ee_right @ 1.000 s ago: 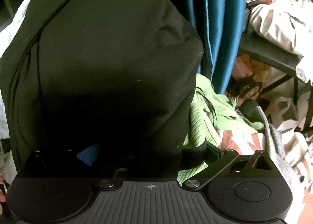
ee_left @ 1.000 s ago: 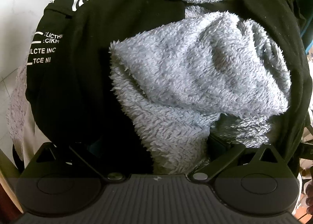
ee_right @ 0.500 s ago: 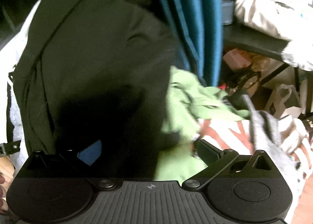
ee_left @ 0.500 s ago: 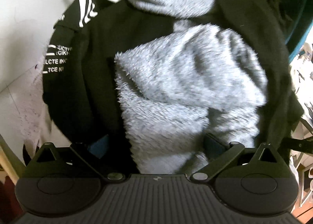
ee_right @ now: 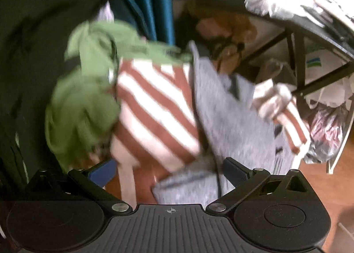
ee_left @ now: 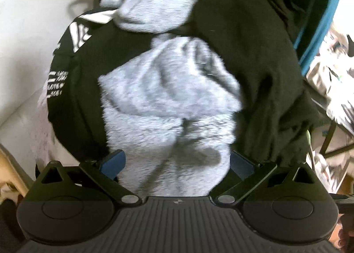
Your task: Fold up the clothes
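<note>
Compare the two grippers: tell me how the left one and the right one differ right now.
The left gripper has grey fleece bunched between its spread fingers; the right gripper has nothing between them. The left faces a black garment; the right faces a loose pile with a striped top and green cloth. Both stand open.

Left wrist close on fleece (ee_left: pixel 168 98); right wrist faces clothes pile (ee_right: pixel 154 109) (blurred).
</note>
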